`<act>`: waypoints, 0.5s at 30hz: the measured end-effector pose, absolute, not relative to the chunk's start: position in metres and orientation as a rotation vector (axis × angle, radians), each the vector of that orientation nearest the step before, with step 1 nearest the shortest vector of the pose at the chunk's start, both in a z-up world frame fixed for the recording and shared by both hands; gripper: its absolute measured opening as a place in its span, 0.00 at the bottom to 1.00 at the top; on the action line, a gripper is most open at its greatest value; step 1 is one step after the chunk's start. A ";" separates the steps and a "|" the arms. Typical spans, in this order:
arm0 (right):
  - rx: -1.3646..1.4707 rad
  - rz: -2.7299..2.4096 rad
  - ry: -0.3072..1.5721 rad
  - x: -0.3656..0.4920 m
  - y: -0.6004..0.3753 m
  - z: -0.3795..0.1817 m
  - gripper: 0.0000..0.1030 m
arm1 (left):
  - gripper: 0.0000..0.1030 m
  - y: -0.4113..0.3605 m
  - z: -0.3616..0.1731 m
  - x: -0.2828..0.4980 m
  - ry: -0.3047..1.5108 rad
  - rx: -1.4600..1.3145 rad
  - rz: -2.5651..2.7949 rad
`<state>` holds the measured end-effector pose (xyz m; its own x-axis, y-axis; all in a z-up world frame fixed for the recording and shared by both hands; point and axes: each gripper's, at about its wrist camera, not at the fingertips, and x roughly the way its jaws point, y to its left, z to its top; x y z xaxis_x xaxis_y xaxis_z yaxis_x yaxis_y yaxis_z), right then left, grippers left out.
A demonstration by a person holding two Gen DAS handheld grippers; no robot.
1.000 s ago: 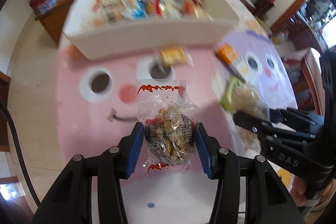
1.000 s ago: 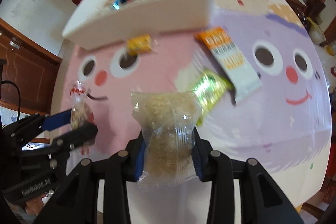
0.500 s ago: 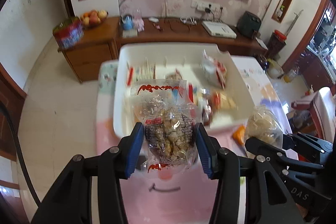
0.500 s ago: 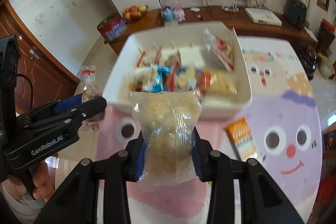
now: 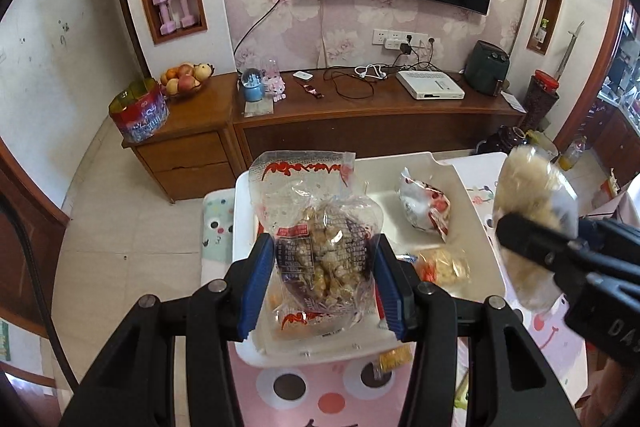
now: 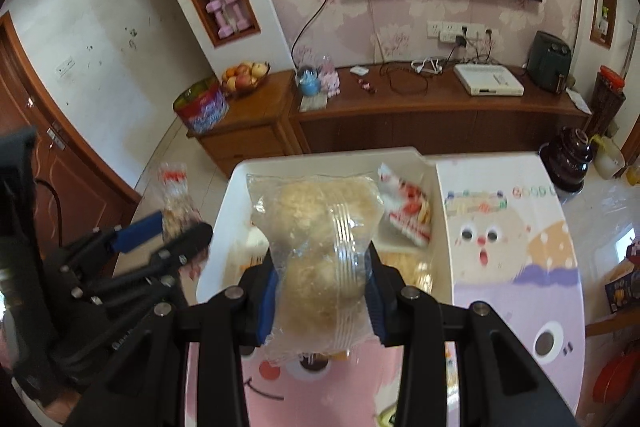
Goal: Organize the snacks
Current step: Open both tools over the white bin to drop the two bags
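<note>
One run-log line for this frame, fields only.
left gripper: shut on printed snack bag | right gripper: shut on clear crumbly pack | both above white bin | nothing released

The left gripper (image 5: 325,279) is tilted downward over the white bin (image 5: 476,227), its 2 blue-padded fingers (image 5: 260,283) clamped on a clear packet of brown snack pieces (image 5: 320,247). The right gripper (image 6: 322,301), just to its right above the same bin, is angled down likewise, its pads pressing a clear bag of pale crumbly snack (image 6: 320,251).
</note>
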<state>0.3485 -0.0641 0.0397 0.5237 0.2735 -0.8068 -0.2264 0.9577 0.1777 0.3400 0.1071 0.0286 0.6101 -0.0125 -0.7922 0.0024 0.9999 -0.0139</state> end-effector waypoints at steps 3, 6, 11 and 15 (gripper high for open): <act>0.039 0.294 0.970 0.361 -0.061 0.042 0.37 | 0.47 0.104 0.024 0.354 0.925 0.000 0.005; 0.022 0.286 0.984 0.374 -0.057 0.038 0.38 | 0.47 0.102 0.017 0.364 0.940 0.008 0.025; 0.012 0.281 1.012 0.389 -0.053 0.028 0.38 | 0.48 0.105 0.005 0.377 0.971 0.011 0.061; 0.020 0.298 1.048 0.396 -0.051 0.019 0.38 | 0.80 0.110 -0.003 0.381 1.000 0.002 0.090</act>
